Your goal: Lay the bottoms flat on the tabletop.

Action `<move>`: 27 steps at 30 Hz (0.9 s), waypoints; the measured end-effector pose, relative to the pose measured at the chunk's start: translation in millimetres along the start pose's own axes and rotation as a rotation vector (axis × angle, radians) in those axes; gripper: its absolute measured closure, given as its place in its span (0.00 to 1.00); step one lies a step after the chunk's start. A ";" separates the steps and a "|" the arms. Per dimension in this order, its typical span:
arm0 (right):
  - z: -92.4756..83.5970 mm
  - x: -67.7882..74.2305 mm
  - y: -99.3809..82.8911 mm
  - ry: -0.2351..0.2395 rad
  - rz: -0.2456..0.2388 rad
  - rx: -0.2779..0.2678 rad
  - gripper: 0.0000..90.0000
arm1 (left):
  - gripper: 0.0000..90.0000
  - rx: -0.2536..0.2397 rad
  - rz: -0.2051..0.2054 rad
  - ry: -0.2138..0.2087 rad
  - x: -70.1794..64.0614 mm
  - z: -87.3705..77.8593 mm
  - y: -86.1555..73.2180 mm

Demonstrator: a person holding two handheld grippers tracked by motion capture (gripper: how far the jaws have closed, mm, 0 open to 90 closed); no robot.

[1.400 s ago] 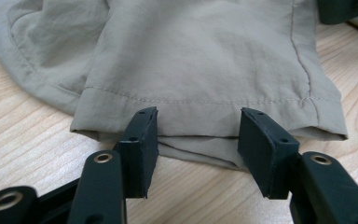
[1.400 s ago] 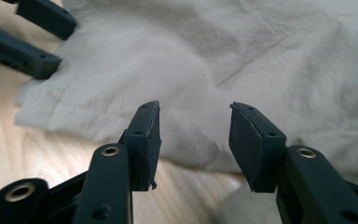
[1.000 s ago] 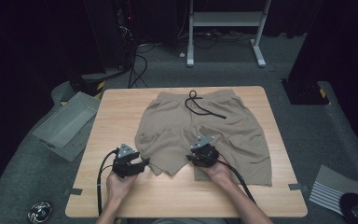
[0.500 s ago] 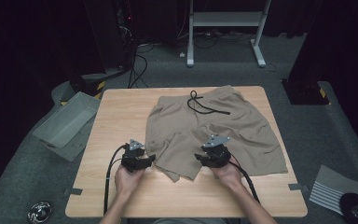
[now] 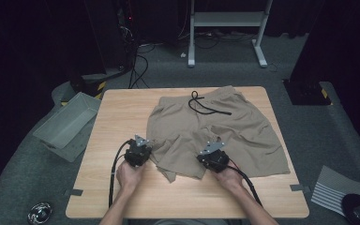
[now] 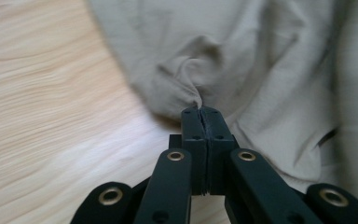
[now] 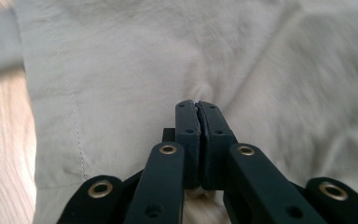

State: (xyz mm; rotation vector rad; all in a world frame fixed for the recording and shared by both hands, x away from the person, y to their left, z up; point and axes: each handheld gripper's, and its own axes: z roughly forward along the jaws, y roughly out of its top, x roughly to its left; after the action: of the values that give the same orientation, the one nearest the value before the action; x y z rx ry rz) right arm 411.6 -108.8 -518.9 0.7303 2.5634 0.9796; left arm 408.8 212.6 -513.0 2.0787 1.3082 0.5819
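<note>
Pinching: both grippers are clamped on the beige woven-fabric shorts [image 5: 215,129], each on a small tuck of cloth at the near hem.
Shorts: soft, matte, lightly creased fabric spread flat on the pale wood-grain desk [image 5: 122,112], waistband toward the top of the high view, leg openings toward the bottom; a stitched seam line runs down the cloth at the left of the right gripper view.
Drawstring: a thin black cord [image 5: 206,105] loops loosely across the waistband, upper centre of the high view.
Left gripper [image 5: 143,146]: lower left of centre in the high view, held by a hand, at the left leg's edge; its jaws have just been closing, and in the left gripper view the black fingers [image 6: 193,126] stand together with a puckered ridge of fabric drawn up between their tips.
Right gripper [image 5: 213,151]: lower centre of the high view, on the right leg's near hem; its jaws have just been closing too, and in the right gripper view the fingers [image 7: 189,123] meet on a small raised fold of cloth.
Hem between the grippers: rumpled, with a pointed flap of fabric lying toward the bottom of the high view.
Bin: a grey rectangular plastic tray [image 5: 65,124] sits tilted on the dark carpet beside the desk's left edge.
</note>
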 end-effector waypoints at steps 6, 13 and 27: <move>-13.0 -18.6 -14.7 -0.040 0.043 0.011 0.97 | 0.97 -0.033 -0.051 0.051 32.7 -15.5 5.1; -12.6 -5.9 -10.9 0.022 0.032 -0.014 0.75 | 0.52 -0.060 -0.057 -0.010 12.9 -18.8 -1.1; -15.5 17.1 0.4 0.083 0.020 -0.089 0.64 | 0.43 -0.013 -0.024 -0.021 -8.7 6.8 16.2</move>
State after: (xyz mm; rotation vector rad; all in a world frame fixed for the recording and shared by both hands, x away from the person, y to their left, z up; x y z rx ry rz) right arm 390.8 -107.3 -509.0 0.7060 2.5678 1.1459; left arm 419.9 197.7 -507.1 2.0505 1.3120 0.5549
